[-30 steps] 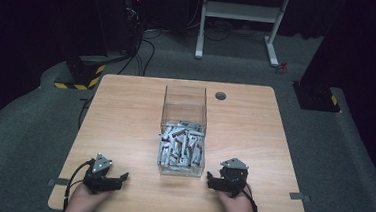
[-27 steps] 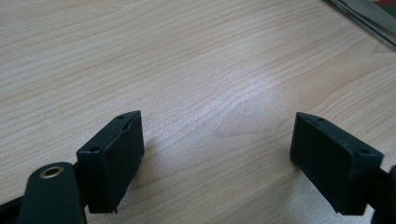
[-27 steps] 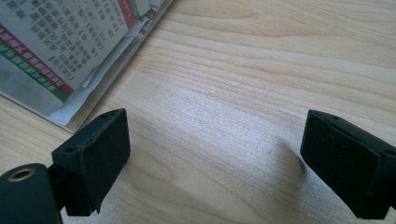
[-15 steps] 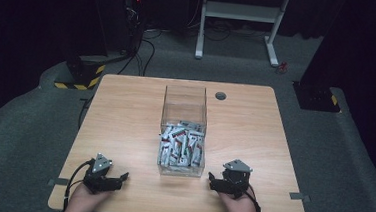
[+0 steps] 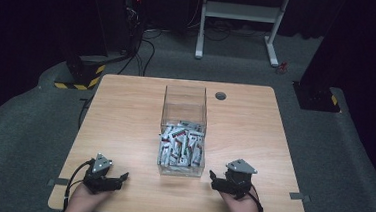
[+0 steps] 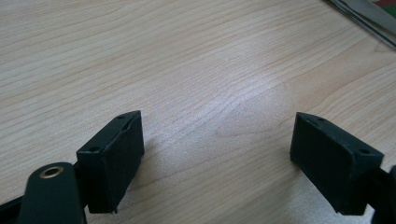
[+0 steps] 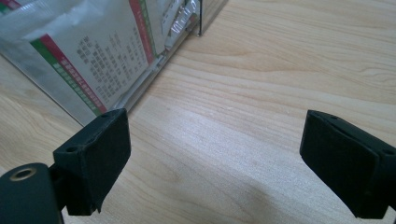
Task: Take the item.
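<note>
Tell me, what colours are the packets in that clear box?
The packets are silvery white with red and green stripes and dark print, clearest in the right gripper view through the clear box.

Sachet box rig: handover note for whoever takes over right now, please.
Left gripper: open, holding nothing, resting on the table at the near left, jaws over bare wood.
Right gripper: open, holding nothing, at the near right, jaws beside the box's near corner.
Clear box: mid-table, upright, no lid seen, its near half piled with sachets; far half looks bare.
Done: nothing picked; no sachets lie on the table.
Left: probably reach in over the rim and start on the sachets.
</note>
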Demonstrator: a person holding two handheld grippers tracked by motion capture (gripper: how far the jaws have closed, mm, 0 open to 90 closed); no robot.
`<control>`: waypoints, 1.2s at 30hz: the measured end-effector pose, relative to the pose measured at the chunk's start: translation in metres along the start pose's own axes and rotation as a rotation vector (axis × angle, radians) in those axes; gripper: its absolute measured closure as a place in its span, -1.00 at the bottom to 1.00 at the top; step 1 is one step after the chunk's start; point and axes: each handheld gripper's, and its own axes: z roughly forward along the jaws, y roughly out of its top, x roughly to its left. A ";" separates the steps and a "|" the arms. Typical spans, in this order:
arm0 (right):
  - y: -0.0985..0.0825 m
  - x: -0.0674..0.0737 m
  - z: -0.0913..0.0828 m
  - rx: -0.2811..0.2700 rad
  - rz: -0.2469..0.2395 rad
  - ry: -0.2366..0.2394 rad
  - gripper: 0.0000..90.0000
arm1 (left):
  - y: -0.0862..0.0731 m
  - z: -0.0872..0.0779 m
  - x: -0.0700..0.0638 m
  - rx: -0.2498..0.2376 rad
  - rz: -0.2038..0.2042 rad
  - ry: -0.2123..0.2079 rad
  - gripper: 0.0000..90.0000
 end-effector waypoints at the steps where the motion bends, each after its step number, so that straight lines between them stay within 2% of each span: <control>1: 0.001 0.000 -0.001 -0.003 -0.001 0.001 -0.80 | 0.000 0.000 0.000 0.000 0.000 0.000 -0.61; 20: 0.008 0.003 -0.013 -0.078 -0.023 0.007 -0.78 | 0.000 0.000 0.000 0.002 -0.003 0.004 -0.61; 36: 0.022 0.004 -0.026 -0.126 -0.049 0.011 -0.75 | 0.000 0.000 0.000 0.002 -0.015 0.020 -0.60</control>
